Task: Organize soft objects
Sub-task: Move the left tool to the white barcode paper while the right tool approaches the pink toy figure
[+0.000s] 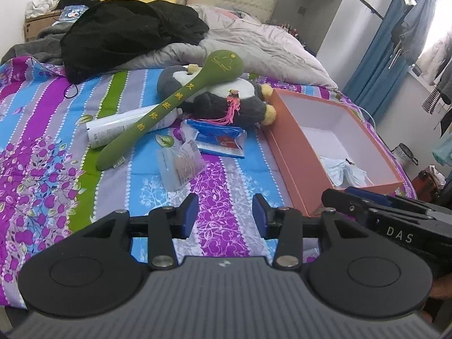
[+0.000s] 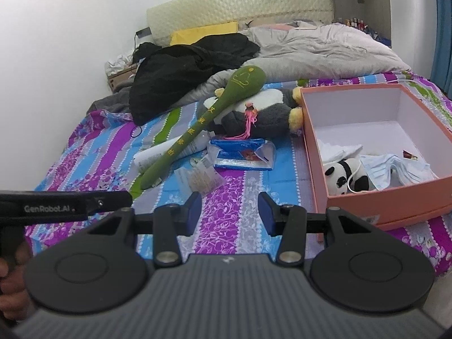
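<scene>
A long green plush mallet leans over a grey and white plush penguin in the middle of the bed. An orange box on the right holds a small panda plush and pale blue face masks. My left gripper hovers open over the bedsheet near the box's front corner, nothing between its fingers. My right gripper is open and empty too, over the sheet just left of the box.
A white tube, a blue wipes pack and a clear plastic bag lie by the toys. Black clothing and a grey duvet cover the far bed.
</scene>
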`<state>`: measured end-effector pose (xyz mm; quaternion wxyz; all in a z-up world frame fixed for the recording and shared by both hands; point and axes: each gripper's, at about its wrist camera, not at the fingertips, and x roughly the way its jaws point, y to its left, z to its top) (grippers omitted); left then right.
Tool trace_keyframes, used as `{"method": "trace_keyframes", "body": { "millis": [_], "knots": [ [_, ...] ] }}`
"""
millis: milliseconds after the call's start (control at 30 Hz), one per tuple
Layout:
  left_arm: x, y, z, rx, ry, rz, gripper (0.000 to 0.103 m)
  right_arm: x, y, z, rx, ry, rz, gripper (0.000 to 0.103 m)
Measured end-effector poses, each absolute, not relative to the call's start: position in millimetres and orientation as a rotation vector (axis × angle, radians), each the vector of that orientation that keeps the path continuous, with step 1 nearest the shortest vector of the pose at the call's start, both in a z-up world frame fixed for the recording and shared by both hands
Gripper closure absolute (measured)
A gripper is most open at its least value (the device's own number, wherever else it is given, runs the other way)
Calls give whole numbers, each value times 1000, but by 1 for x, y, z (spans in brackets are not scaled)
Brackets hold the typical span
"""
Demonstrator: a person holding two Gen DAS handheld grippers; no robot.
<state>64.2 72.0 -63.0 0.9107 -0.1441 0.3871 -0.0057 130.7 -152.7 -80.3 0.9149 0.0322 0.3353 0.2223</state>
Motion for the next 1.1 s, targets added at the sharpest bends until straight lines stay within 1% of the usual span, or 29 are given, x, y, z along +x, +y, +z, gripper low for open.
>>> {"method": "trace_keyframes", "body": {
  "millis": [333, 700, 767, 867, 1000, 1100],
  "knots": [
    [119, 97, -89, -316, 851, 12, 55, 189, -132, -87, 58, 719, 468, 56],
    [192, 123, -138, -343, 937, 30, 55, 266, -104, -110, 45, 776, 474, 56],
    [205, 126, -147, -344, 952, 33, 46, 279, -100, -115, 46, 785, 471, 56],
    [222, 132, -160, -340, 966, 33, 43, 301, -93, -123, 49, 795, 467, 56],
    [244, 140, -181, -346, 997, 42, 41, 328, -83, -136, 55, 806, 461, 56],
    [257, 146, -197, -353, 1017, 54, 36, 348, -75, -146, 66, 817, 460, 56]
  ]
}}
